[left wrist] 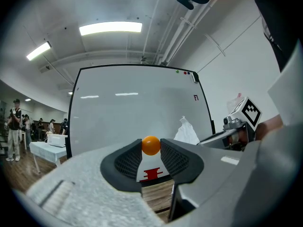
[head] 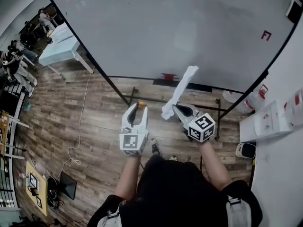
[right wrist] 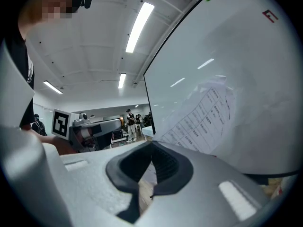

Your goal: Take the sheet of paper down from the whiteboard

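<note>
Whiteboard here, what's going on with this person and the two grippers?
A person stands before the whiteboard with a gripper in each hand. The right gripper is shut on the sheet of paper, which sticks up crumpled from its jaws and looks already off the board. The left gripper pinches a small orange ball between its jaw tips.

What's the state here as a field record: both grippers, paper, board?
left gripper: closed on an orange ball at its jaw tips
right gripper: shut on the sheet of paper, lower end pinched
sheet of paper: crumpled, rising from the jaws in front of the whiteboard
whiteboard: upright, no sheet seen on it
</note>
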Motion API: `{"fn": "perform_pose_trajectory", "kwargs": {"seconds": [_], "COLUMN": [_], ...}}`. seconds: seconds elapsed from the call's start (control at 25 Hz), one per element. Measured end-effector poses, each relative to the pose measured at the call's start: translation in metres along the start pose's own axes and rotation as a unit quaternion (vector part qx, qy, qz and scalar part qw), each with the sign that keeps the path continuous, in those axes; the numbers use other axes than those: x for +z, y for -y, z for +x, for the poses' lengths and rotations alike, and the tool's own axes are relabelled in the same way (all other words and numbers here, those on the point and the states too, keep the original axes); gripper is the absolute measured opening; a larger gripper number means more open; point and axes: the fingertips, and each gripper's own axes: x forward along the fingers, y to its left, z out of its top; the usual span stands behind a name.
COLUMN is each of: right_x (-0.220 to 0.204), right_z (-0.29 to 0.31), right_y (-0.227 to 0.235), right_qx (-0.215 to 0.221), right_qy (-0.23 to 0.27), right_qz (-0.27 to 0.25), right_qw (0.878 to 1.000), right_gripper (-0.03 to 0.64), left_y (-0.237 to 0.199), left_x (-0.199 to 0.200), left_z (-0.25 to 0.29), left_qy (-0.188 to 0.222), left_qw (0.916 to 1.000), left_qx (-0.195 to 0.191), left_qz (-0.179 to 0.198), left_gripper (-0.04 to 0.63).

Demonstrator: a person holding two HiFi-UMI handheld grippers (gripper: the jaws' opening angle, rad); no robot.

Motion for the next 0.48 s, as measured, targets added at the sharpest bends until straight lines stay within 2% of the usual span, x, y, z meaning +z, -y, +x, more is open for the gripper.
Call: {"fn": "perform_pose_trajectory", "kwargs": {"seconds": [0.48], "right_x": [-0.0035], "right_z": [0.0067], "right_y": [-0.0022], "right_qx": [-0.003], "right_qy": [-0.003], "right_qz": [0.003], "right_qw": [1.000], "right_gripper": [0.003], "left_y": [-0.0090], "left_x": [-0.0025], "left_z": [0.0002], "left_qy": [0.001], "left_qw": [1.0000], "left_qx": [-0.003], "left_qz": [0.005], "left_gripper": [0.130]}}
